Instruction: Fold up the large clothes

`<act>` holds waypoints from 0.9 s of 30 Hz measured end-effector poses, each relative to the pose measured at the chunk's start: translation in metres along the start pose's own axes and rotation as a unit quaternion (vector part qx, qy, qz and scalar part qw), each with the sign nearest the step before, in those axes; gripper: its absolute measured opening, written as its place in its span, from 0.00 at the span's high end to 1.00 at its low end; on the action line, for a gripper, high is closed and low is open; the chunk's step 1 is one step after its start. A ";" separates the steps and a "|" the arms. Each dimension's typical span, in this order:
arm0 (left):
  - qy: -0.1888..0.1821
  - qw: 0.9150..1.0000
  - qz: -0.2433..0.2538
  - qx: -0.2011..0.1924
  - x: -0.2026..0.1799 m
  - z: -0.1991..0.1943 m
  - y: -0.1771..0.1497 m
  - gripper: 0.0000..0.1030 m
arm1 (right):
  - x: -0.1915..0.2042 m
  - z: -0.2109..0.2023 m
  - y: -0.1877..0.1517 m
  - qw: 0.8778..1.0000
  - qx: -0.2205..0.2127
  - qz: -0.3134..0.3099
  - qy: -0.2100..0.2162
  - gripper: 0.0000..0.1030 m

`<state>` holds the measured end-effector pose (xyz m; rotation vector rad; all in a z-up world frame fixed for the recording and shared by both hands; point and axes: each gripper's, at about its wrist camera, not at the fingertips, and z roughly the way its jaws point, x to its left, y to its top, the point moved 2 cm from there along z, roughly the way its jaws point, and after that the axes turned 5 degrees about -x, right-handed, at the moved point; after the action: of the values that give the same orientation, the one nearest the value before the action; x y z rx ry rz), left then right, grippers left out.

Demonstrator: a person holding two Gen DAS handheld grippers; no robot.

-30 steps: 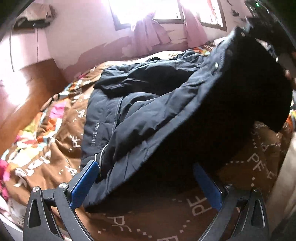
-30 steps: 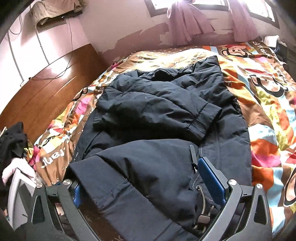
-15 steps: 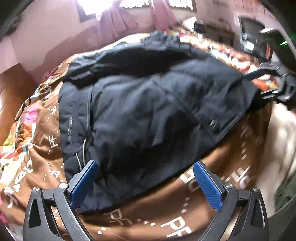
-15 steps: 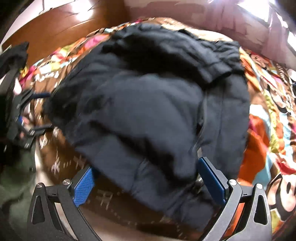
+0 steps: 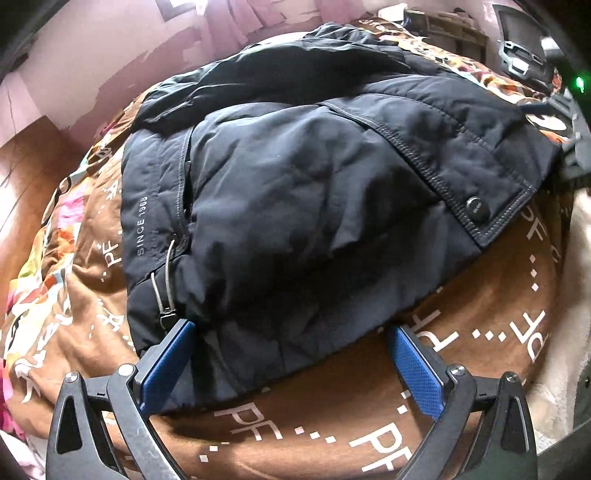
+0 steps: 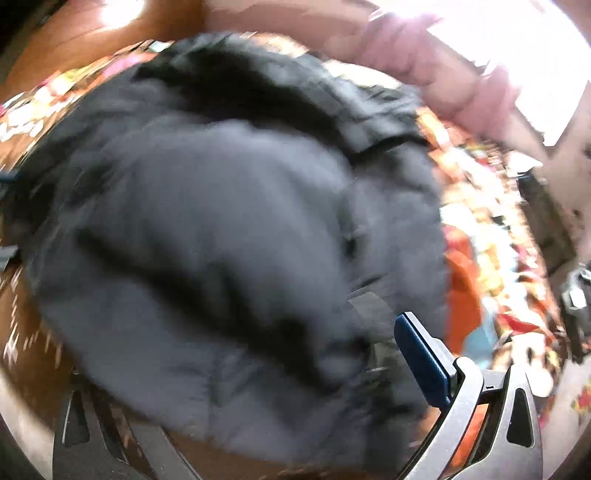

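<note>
A large dark navy padded jacket [image 5: 295, 206] lies folded in layers on the bed, with "SINCE 1968" printed on one edge. My left gripper [image 5: 291, 369] is open, and the jacket's near hem lies between its blue fingers [image 5: 168, 365]. In the right wrist view the jacket [image 6: 229, 229] is blurred by motion. My right gripper [image 6: 258, 369] is open; the jacket's edge covers its left finger, and only its right blue finger [image 6: 421, 362] shows. The right gripper also shows at the far right of the left wrist view [image 5: 569, 122], beside the jacket's snap-button flap [image 5: 476, 210].
The bed carries a brown and multicoloured quilt [image 5: 332, 435] printed with "PF". A wooden headboard [image 5: 22, 173] is at the left. A pink wall with curtains [image 5: 236, 22] is behind the bed. Dark furniture [image 5: 517, 48] stands at the far right.
The lifted half of the jacket has been brought down over the rest and now lies flat. Both grippers are swinging; the right wrist view has turned and blurred.
</note>
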<state>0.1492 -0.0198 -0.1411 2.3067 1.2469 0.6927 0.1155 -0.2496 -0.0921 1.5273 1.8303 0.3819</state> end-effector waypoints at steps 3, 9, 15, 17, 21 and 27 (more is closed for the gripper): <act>0.001 1.000 0.000 -0.013 0.002 -0.004 0.002 0.00 | -0.019 -0.016 0.021 0.998 -0.042 0.046 0.020 0.14; 0.007 0.997 0.012 -0.079 -0.003 -0.032 0.006 0.00 | -0.026 -0.029 0.076 0.989 -0.074 0.060 0.117 0.61; 0.088 0.992 0.009 -0.095 0.001 -0.026 0.017 0.00 | -0.047 -0.032 0.118 0.974 -0.095 0.141 0.153 0.61; 0.111 0.989 -0.004 -0.095 0.007 -0.024 0.023 0.00 | -0.059 -0.029 0.122 0.964 -0.096 0.183 0.169 0.61; 0.161 0.980 -0.034 -0.114 0.021 -0.029 0.038 0.11 | -0.059 -0.028 0.119 0.959 -0.097 0.204 0.174 0.61; 0.227 0.961 -0.035 -0.152 0.034 -0.046 0.054 0.24 | -0.063 -0.028 0.111 0.958 -0.097 0.204 0.175 0.61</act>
<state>0.1723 -0.0127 -0.0664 1.9005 1.2912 1.3419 0.1813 -0.2746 0.0183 1.7773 1.6572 1.0549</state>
